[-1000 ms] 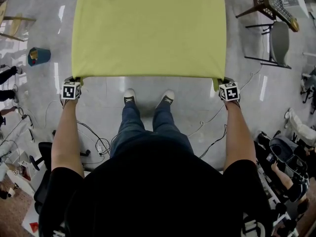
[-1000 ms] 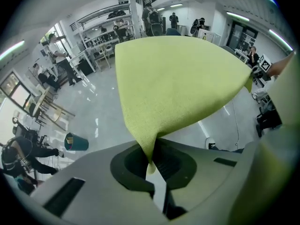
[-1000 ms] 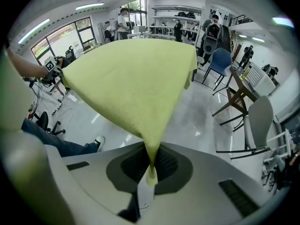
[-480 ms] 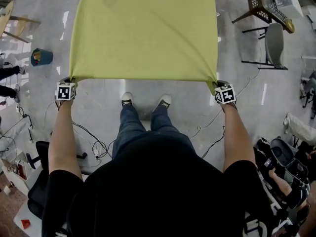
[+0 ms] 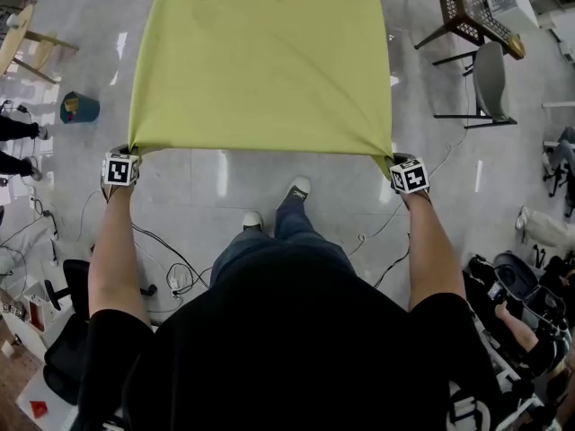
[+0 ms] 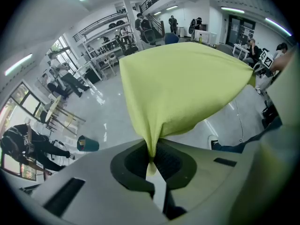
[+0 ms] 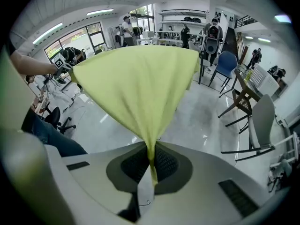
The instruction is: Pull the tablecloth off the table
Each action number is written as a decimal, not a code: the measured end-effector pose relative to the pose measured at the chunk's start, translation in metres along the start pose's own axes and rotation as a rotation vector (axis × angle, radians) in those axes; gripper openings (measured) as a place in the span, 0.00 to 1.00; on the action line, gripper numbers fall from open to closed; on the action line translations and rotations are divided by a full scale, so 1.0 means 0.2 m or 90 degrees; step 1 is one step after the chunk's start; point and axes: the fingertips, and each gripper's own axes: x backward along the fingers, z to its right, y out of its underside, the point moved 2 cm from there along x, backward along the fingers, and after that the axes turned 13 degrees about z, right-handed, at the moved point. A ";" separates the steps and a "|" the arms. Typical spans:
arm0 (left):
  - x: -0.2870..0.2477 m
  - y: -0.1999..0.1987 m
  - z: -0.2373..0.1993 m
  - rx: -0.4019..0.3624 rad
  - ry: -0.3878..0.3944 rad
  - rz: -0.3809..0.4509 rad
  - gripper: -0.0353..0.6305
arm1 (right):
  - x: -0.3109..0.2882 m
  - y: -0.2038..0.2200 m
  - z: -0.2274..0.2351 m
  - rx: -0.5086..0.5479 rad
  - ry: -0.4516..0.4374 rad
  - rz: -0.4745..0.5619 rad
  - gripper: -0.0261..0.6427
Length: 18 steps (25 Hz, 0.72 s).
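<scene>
**Both near corners of the tablecloth pinched, cloth drawn taut**

At the bottom of the head view, a person (image 5: 287, 348) in a black shirt reaches both bare arms forward, one toward each side of the frame. The left hand-held gripper (image 6: 151, 159) has its jaws pressed together on a bunched corner of the yellow-green tablecloth (image 5: 260, 61), with a small tip of fabric poking out behind the pads. The right hand-held gripper (image 7: 151, 165) pinches the opposite near corner in the same way.

From these two corners the tablecloth fans out and fills the upper middle of the head view. Its near edge is stretched straight between the grippers, with creases running from the right corner. Whatever lies beneath it is hidden.

Below that edge, the person's shoes (image 5: 299, 188) stand on a glossy grey floor (image 5: 207, 187), one ahead of the other. Cables (image 5: 171, 259) trail at lower left. A blue bin (image 5: 78, 108) sits at upper left, and chairs (image 5: 490, 79) stand at upper right.
</scene>
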 end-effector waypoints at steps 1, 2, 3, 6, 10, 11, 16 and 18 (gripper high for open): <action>0.01 0.02 0.00 0.000 0.004 0.001 0.09 | 0.02 0.01 -0.02 -0.001 0.004 -0.001 0.06; 0.03 0.05 0.00 -0.001 0.008 0.002 0.09 | 0.04 0.03 -0.05 -0.002 0.009 -0.002 0.06; 0.04 0.09 -0.01 -0.002 0.013 0.003 0.09 | 0.06 0.04 -0.09 -0.003 0.013 -0.002 0.06; 0.10 0.19 -0.02 -0.011 0.026 0.009 0.09 | 0.11 0.09 -0.20 -0.008 0.029 -0.001 0.06; 0.20 0.36 -0.03 -0.019 0.048 0.014 0.09 | 0.20 0.18 -0.36 -0.014 0.056 -0.004 0.06; 0.23 0.39 -0.03 -0.023 0.051 0.016 0.09 | 0.22 0.20 -0.39 -0.015 0.063 -0.004 0.06; 0.38 0.56 0.00 -0.037 0.071 0.034 0.09 | 0.35 0.29 -0.55 -0.028 0.093 0.001 0.06; 0.44 0.62 0.01 -0.043 0.079 0.040 0.09 | 0.41 0.34 -0.62 -0.036 0.109 0.001 0.06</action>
